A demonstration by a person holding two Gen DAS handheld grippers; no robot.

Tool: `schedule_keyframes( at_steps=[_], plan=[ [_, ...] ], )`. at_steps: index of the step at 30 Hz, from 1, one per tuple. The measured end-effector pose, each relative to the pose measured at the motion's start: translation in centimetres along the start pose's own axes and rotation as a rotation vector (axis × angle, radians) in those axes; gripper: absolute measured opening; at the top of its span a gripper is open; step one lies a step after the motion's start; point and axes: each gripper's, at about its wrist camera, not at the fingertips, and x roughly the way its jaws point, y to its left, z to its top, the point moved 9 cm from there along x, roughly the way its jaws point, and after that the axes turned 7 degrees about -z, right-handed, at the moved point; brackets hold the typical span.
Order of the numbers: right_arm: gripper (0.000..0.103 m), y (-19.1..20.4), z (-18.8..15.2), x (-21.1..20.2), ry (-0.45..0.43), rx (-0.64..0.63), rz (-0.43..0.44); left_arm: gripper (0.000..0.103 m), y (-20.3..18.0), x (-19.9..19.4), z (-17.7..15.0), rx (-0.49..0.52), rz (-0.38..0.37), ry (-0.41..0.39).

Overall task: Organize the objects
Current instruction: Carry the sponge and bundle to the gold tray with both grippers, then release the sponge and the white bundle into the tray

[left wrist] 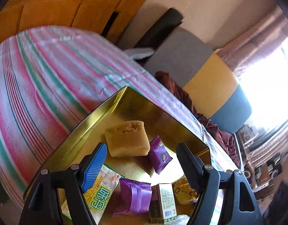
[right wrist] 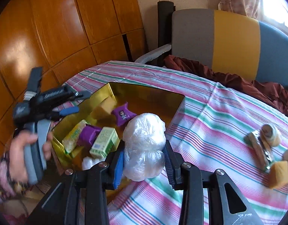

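A gold tin (left wrist: pixel 87 123) lies open on the striped tablecloth (left wrist: pixel 50 78). Inside it are a yellow sponge block (left wrist: pixel 127 138), two purple packets (left wrist: pixel 159 153), a green carton (left wrist: pixel 165 200) and a yellow-green snack bag (left wrist: pixel 100 195). My left gripper (left wrist: pixel 142 147) hangs open over the tin with nothing between its fingers. In the right wrist view a hand (right wrist: pixel 22 150) holds that left gripper (right wrist: pixel 79 102) over the tin's left wall (right wrist: pixel 99 91). My right gripper (right wrist: pixel 144 150) is shut on a clear plastic-wrapped white bundle (right wrist: pixel 144 131), just by the tin's near right corner.
On the cloth to the right lie a yellow sponge cube (right wrist: pixel 279 172), a small roll (right wrist: pixel 271 134) and a wrapped bar (right wrist: pixel 260 150). A grey, yellow and blue chair (right wrist: pixel 235 43) with maroon fabric (right wrist: pixel 247 82) stands behind the table. Wooden cabinets (right wrist: pixel 50 28) fill the left.
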Motion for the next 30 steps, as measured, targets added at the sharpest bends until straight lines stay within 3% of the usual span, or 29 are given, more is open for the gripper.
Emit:
schedule_keyframes(
  at_steps=[5, 18, 19, 21, 23, 30],
  plan=[
    [0.040, 0.9, 2.0, 2.8, 0.024, -0.009, -0.016, 0.078, -0.5, -1.4, -0.3, 0.080, 0.021, -0.071],
    [0.040, 0.4, 4.6, 11.1, 0.136, 0.005, -0.141, 0.078, -1.1, -1.5, -0.8, 0.080, 0.018, -0.024],
    [0.042, 0.3, 4.7, 11.5, 0.139, 0.002, -0.158, 0.078, -1.1, -1.5, -0.9, 0.077, 0.017, -0.020],
    [0.062, 0.1, 4.8, 12.0, 0.143, 0.007, -0.165, 0.078, -1.1, -1.4, -1.0, 0.080, 0.016, -0.016],
    [0.070, -0.5, 4.9, 11.9, 0.132, 0.028, -0.188, 0.078, -1.4, -1.4, -1.2, 0.083, 0.009, -0.010],
    [0.075, -2.1, 5.1, 8.5, 0.052, 0.137, -0.163, 0.078, -2.8, -1.0, -2.5, 0.108, -0.020, 0.021]
  ],
)
